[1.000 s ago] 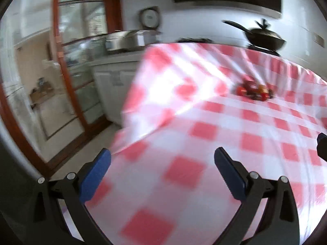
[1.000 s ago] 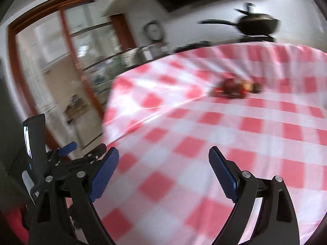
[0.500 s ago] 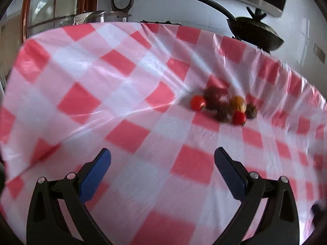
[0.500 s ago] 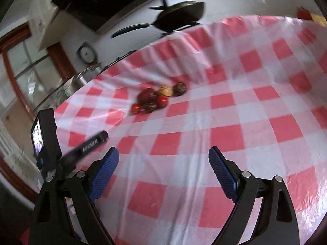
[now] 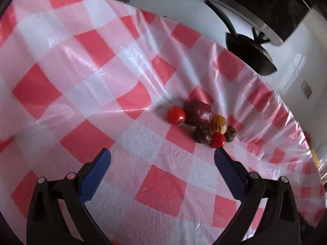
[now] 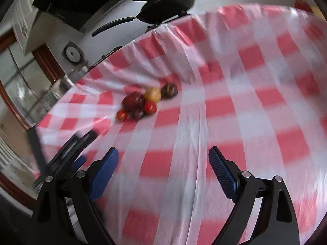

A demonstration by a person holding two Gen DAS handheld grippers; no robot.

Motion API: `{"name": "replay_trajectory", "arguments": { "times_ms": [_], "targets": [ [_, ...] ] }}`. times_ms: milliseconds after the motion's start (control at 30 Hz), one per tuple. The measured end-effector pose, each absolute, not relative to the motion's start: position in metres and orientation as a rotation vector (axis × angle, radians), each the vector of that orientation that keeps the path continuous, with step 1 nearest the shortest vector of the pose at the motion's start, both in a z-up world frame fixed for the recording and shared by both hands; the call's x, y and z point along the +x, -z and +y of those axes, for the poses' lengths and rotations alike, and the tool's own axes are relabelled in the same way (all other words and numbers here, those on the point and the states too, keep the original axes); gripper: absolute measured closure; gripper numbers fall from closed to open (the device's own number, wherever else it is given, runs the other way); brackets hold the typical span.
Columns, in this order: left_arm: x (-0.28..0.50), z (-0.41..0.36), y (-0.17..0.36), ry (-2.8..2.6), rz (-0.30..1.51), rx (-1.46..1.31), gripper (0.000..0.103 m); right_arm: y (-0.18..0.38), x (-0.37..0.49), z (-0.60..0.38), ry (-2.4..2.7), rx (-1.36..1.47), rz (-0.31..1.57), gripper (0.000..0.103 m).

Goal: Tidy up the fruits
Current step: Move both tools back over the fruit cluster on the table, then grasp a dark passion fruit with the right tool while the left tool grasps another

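While nothing is gripped yet, seen from the left wrist: left tool [image 5: 162, 157] spread wide and empty, hovering over the checked worktop [image 5: 85, 94], blue pads [image 5: 95, 173] either side of bare cloth. Ahead and a little right, the fruit heap: large dark red fruit [image 5: 197, 112] in the middle, bigger tomato [image 5: 176, 115] touching its left flank, yellow-orange fruit [image 5: 217, 124] on its right, two dark wrinkled fruits [image 5: 202, 135] in front and behind, small tomato [image 5: 218, 140] just off the right pad's tip. Probably the approach step, with no pick begun; next move likely a forward reach to a fruit at the heap's rim, bigger tomato being freest, approached from the open left side to avoid nudging neighbours. Plenty of bare cloth left of and before the heap; far edge of the worktop curving near behind it, black pan [image 5: 250, 55] beyond that edge, clear of contact. No bowl or tray visible, so destination unknown. From the right wrist, blurred: right tool [image 6: 163, 158] likewise wide and holding nothing, farther from the same heap [image 6: 147, 102], which lies ahead to the left. Broad open cloth to the right; left edge of the worktop close by, with the other handheld rig [image 6: 67, 151] there, so crowding likely on that side.
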State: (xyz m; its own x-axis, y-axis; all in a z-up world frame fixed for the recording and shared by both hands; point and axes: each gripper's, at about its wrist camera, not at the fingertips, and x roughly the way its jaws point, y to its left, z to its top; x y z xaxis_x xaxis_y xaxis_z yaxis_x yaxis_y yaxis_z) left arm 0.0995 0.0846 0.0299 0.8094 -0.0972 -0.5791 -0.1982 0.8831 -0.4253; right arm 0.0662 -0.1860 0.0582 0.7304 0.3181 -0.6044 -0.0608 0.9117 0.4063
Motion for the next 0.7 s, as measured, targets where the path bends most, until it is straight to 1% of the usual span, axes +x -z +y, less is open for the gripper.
{"name": "replay_trajectory", "arguments": {
  "times_ms": [133,333,467,600,700],
  "targets": [
    [0.100,0.096,-0.024,-0.052,0.632,-0.575,0.002,-0.047,0.117,-0.174,-0.148,0.340,0.740,0.016],
    [0.101,0.099,-0.021,-0.070,0.634,-0.597,0.002,-0.024,0.175,-0.143,-0.120,0.245,0.782,0.016],
    [0.101,0.102,-0.020,-0.098,0.639,-0.605,0.002,-0.025,0.191,-0.136,-0.141,0.252,0.761,0.016],
    [0.100,0.105,-0.019,-0.112,0.641,-0.613,0.002,-0.023,0.209,-0.127,-0.170,0.254,0.781,0.016],
    [0.100,0.110,-0.016,-0.121,0.647,-0.640,0.002,-0.026,0.217,-0.113,-0.186,0.215,0.761,0.016]
  ]
}}
